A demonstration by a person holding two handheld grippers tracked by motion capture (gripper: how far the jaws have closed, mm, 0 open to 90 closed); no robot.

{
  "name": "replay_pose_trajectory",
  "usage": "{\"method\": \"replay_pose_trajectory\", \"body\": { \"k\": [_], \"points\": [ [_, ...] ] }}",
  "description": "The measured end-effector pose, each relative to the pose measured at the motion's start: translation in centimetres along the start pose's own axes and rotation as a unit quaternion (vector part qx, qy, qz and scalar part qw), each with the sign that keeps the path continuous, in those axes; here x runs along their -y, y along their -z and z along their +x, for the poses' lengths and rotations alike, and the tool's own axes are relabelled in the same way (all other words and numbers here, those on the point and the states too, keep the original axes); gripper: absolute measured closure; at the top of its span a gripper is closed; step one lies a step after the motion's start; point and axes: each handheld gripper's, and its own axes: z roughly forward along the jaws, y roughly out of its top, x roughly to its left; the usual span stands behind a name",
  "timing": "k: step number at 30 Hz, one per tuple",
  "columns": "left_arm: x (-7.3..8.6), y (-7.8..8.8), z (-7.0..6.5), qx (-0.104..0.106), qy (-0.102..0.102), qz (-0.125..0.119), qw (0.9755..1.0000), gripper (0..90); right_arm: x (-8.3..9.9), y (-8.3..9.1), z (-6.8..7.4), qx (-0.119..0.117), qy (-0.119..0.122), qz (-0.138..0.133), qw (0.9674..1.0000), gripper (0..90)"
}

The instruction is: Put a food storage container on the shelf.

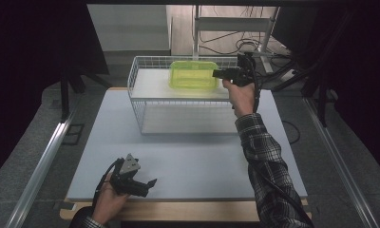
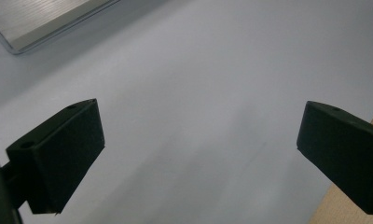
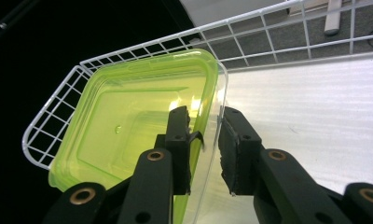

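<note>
A: Where's the tub (image 1: pixel 193 75)?
B: In the wire basket (image 1: pixel 137 97), on its upper shelf, at the back. It looks empty.
A: And the right gripper (image 3: pixel 206 145)?
B: Its jaws straddle the tub's rim, narrow, with a gap at the right pad, so no firm clamp.
A: The left gripper (image 2: pixel 198 154)?
B: Spread wide over the table (image 1: pixel 193 161), holding nothing.

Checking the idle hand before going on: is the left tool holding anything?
No: in the left gripper view the left tool has its jaws wide apart over the bare grey table, with nothing between them.
</note>
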Motion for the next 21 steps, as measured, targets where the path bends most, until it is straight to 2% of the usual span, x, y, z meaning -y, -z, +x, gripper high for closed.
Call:
{"method": "replay_pose_trajectory", "body": {
  "k": [3, 9, 10, 12, 15, 19, 21],
  "points": [
    [0.0, 0.0, 0.0, 0.000, 0.000, 0.001, 1.0000, 0.4, -0.2, -0.4, 0.1, 0.012, 0.016, 0.005, 0.9998, 71.0],
    [0.1, 0.0, 0.1, 0.000, 0.001, 0.004, 1.0000, 0.4, -0.3, -1.3, 0.0, 0.007, 0.029, 0.013, 0.9995, 63.7],
    [0.1, 0.0, 0.1, -0.001, 0.001, 0.004, 1.0000, 0.4, -0.3, -1.4, 0.0, 0.014, 0.034, 0.013, 0.9992, 59.7],
    [0.1, -0.1, 0.1, -0.001, 0.000, 0.006, 1.0000, 0.3, -0.4, -1.4, 0.2, 0.025, 0.056, 0.012, 0.9981, 57.5],
    [0.1, 0.0, 0.1, -0.002, 0.000, 0.005, 1.0000, 0.3, -0.4, -1.1, 0.5, 0.018, 0.066, 0.011, 0.9976, 53.6],
    [0.1, 0.0, 0.1, 0.000, 0.005, -0.001, 1.0000, 0.3, -0.4, 0.0, 0.8, 0.016, 0.094, 0.007, 0.9954, 45.2],
    [0.1, 0.1, 0.1, 0.002, 0.008, -0.005, 1.0000, 0.3, -0.2, 0.6, 0.8, 0.006, 0.099, 0.005, 0.9950, 41.7]
  ]
}}
